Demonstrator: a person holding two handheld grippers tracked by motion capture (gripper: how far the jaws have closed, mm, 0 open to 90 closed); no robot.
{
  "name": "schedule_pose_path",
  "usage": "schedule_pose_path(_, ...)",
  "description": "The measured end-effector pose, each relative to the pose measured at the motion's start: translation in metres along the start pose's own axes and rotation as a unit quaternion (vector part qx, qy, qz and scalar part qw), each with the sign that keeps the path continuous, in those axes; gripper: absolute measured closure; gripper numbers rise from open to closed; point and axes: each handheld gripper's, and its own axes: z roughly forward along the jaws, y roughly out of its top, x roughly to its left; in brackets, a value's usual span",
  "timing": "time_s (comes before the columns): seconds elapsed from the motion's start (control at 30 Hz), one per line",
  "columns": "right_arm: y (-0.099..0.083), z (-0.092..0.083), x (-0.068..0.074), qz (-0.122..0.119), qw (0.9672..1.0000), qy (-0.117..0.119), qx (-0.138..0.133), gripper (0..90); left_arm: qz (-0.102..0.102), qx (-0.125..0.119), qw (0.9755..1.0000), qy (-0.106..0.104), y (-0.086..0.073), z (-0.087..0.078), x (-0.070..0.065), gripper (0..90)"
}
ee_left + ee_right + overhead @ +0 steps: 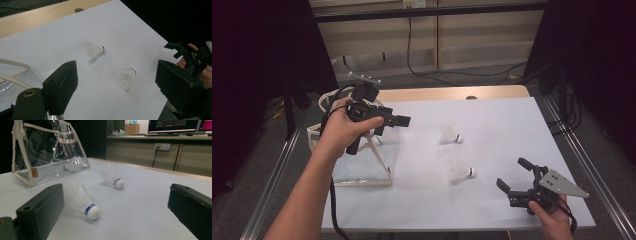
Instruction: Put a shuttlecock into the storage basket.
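While the left tool (pixel 404 120) hangs above the bag (pixel 362 165) at the left of the worktop (pixel 492 200), its jaws stand spread with nothing between them. The left gripper view looks past those jaws onto both shuttlecocks lying on the white sheet.

The right tool (pixel 512 176) sits low at the near right corner, held in a hand (pixel 554 220), its jaws also spread wide and empty (the grey plate on top points right). It faces left toward the near shuttlecock (pixel 460 172), which lies on its side near the middle of the worktop, cork end to the right. In the right gripper view this shuttlecock (pixel 83 201) lies just ahead of the jaws, closer to the left one, not touched by either.

The far shuttlecock (pixel 449 135) lies a little farther back and left, also on its side with the cork to the right, apart from the near one.

The bag is clear plastic with cream edging and stands at the left edge; a third shuttlecock (pixel 72 165) shows inside it through the wall.
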Motion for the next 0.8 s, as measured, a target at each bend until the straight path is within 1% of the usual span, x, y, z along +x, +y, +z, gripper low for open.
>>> schedule_pose_path(0.13, 0.0, 0.0, 0.0, 0.0, 1.0, 0.001, 0.0, 0.3, 0.006, 0.002, 1.0, -0.007, -0.001, 0.004, -0.003, 17.9)
schedule_pose_path(0.17, 0.0, 0.0, 0.0, 0.0, 1.0, 0.001, 0.001, 0.3, 0.006, 0.006, 0.9999, -0.009, -0.001, 0.005, -0.003, 17.8)
schedule_pose_path(0.2, 0.0, 0.0, 0.0, -0.001, 1.0, 0.0, 0.002, 0.3, 0.003, 0.003, 0.9999, -0.01, -0.001, 0.006, -0.004, 17.7)
schedule_pose_path(0.27, 0.0, 0.0, 0.0, 0.0, 1.0, 0.001, 0.001, 0.3, 0.008, 0.005, 0.9998, -0.015, -0.002, 0.008, -0.005, 17.4)
schedule_pose_path(0.3, 0.0, 0.0, 0.0, 0.001, 1.0, 0.001, 0.001, 0.3, 0.006, 0.002, 0.9998, -0.017, -0.003, 0.01, -0.005, 17.4)
schedule_pose_path(0.43, 0.0, 0.0, 0.0, 0.0, 1.0, 0.001, 0.001, 0.3, 0.016, 0.004, 0.9997, -0.02, -0.004, 0.014, -0.008, 16.7)
schedule_pose_path(0.57, 0.0, 0.0, 0.0, 0.0, 1.0, 0.001, 0.0, 0.3, 0.018, 0.004, 0.9996, -0.022, -0.006, 0.018, -0.01, 16.5)
schedule_pose_path(0.6, 0.0, 0.0, 0.0, 0.0, 1.0, 0.001, 0.0, 0.3, 0.022, 0.006, 0.9995, -0.023, -0.007, 0.018, -0.01, 16.5)
schedule_pose_path(0.73, 0.0, 0.0, 0.0, 0.0, 1.0, 0.001, 0.0, 0.3, 0.022, 0.007, 0.9994, -0.027, -0.009, 0.023, -0.013, 16.0)
schedule_pose_path(0.8, 0.0, 0.0, 0.0, 0.001, 1.0, 0.002, 0.0, 0.3, 0.026, 0.01, 0.9993, -0.027, -0.01, 0.026, -0.013, 15.9)
